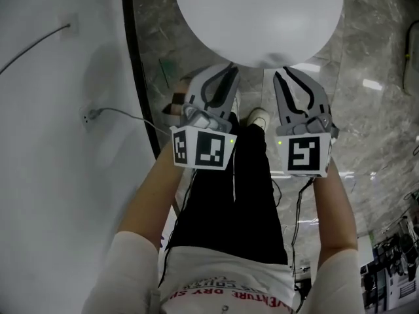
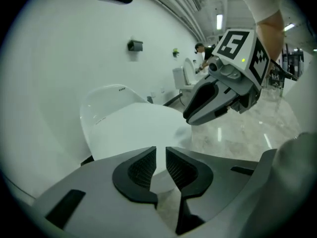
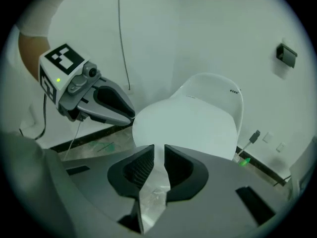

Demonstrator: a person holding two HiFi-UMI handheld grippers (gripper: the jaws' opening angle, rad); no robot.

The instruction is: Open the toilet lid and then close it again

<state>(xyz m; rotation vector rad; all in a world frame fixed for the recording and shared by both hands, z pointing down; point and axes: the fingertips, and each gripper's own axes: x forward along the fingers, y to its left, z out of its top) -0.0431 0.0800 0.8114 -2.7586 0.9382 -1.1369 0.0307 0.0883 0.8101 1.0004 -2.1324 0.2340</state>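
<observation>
Nearest are the person's black trousers, with one light shoe on the grey marble floor. Both forearms reach forward and down, side by side, each holding a gripper with its marker cube uppermost.

Left gripper: the jaws stand slightly apart, with a narrow gap between the ribbed pads. Nothing is pinched. In the left gripper view the white lid shows through the gap, beyond the pads.

Right gripper: the jaws are drawn together, leaving only a thin slit. Nothing is held. In the right gripper view, floor and the front of the lid show through the slit.

Both grippers point down and forward, parallel and near each other but not touching. Their tips sit at the front edge of the toilet lid. Whether either tip touches that edge cannot be told.

The lid is white and oval. It lies down flat over the bowl, directly ahead of the person.

Behind the lid rises the toilet's white rear housing, set against the white wall. A black skirting strip runs along the foot of the wall, and a thin cable trails across the wall. A small black box is mounted higher up.

Farthest away, down the room, stands another white toilet.
</observation>
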